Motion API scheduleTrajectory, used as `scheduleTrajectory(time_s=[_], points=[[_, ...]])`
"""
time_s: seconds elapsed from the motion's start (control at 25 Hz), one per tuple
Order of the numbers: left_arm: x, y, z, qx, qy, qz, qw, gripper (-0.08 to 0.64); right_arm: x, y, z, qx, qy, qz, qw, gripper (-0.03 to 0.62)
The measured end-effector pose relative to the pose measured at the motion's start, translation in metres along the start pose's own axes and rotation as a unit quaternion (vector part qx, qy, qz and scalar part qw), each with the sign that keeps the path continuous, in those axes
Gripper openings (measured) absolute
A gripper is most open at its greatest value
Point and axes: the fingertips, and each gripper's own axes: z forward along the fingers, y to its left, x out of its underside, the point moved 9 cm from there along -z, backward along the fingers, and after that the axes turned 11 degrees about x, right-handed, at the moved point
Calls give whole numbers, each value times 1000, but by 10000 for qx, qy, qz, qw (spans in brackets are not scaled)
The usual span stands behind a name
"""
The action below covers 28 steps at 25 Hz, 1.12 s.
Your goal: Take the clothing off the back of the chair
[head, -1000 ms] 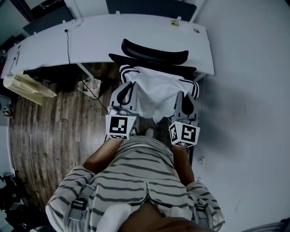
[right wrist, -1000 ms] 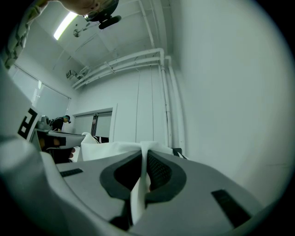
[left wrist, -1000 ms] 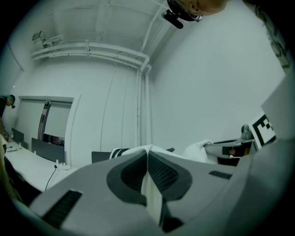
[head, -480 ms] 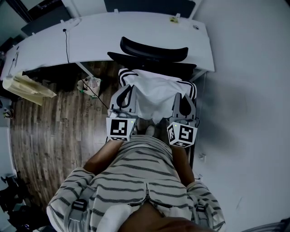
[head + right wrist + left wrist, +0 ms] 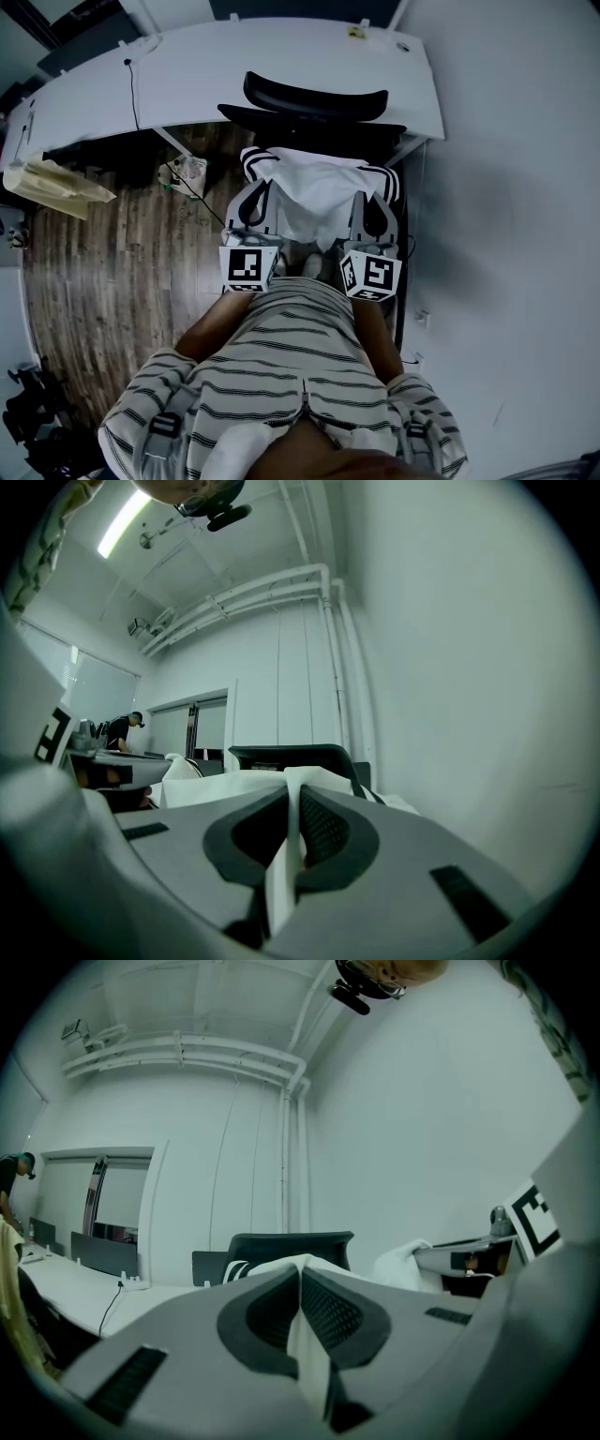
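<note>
A white garment with black-and-white striped cuffs hangs stretched between my two grippers, in front of a black office chair. My left gripper is shut on the garment's left side; white cloth shows pinched between its pads. My right gripper is shut on the right side, with cloth caught between its pads. The chair's headrest shows beyond the cloth in the left gripper view, and the headrest also stands behind the cloth in the right gripper view.
A long white desk runs behind the chair, with a cable on it. A white wall is close on the right. Wooden floor lies to the left, with a beige bag by the desk. A person stands far off.
Both grippers have come slightly lower and nearer to my body, bringing the garment with them. Their grip is unchanged.
</note>
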Motion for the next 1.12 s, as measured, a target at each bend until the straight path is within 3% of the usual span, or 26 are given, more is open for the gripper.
scheduleTrajectory(time_s=[1.12], points=[[17,-4,5,69,234,70,9997,29,20,-1,3,-2,229,100,9997,31]])
